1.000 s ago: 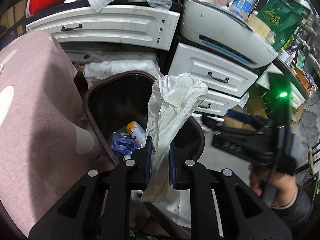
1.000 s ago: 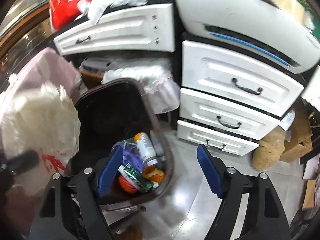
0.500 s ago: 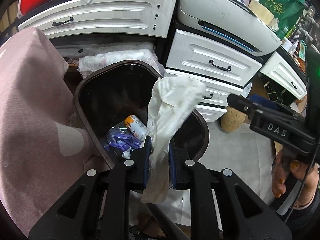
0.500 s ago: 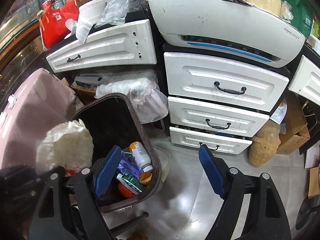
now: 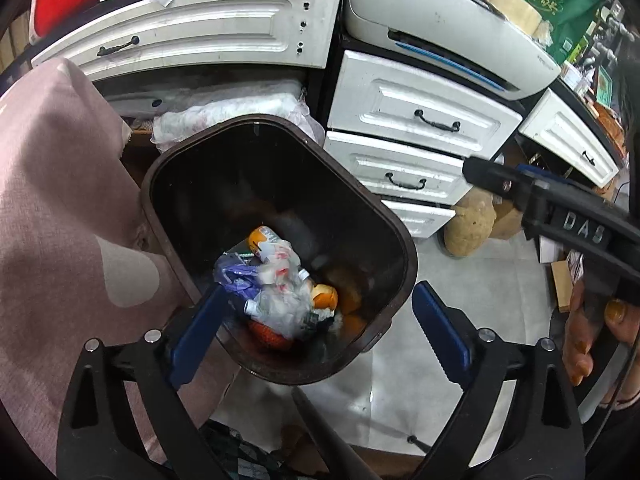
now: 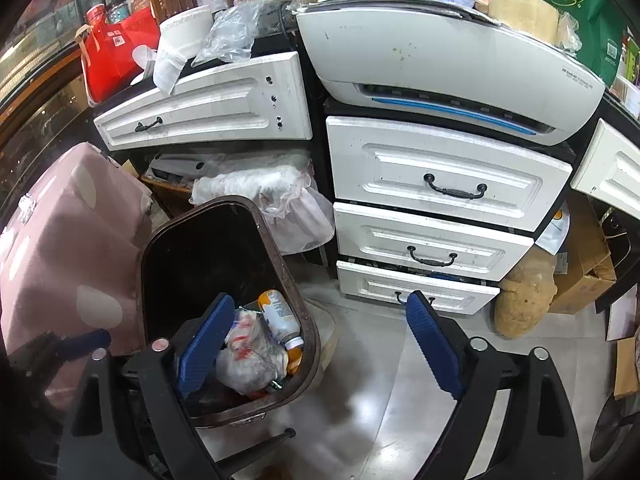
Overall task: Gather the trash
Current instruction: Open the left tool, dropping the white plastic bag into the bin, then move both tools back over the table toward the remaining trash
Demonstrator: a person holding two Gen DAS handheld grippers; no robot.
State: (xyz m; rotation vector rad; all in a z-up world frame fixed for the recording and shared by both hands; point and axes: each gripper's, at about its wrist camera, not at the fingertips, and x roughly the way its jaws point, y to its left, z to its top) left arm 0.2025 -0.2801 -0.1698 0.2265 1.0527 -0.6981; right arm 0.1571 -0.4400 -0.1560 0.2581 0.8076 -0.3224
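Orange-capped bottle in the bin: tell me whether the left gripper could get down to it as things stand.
Probably yes. The left gripper, open and empty, hangs over the uncovered bin; the bottle lies partly exposed beside the crumpled plastic bag.

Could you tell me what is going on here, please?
A person is collecting trash with two handheld grippers. The left gripper has just been opening, and nothing is between its fingers now. The crumpled plastic bag lies in the brown bin on top of a bottle and other rubbish. The right gripper has been opening too, empty, over the bin's edge and the floor.
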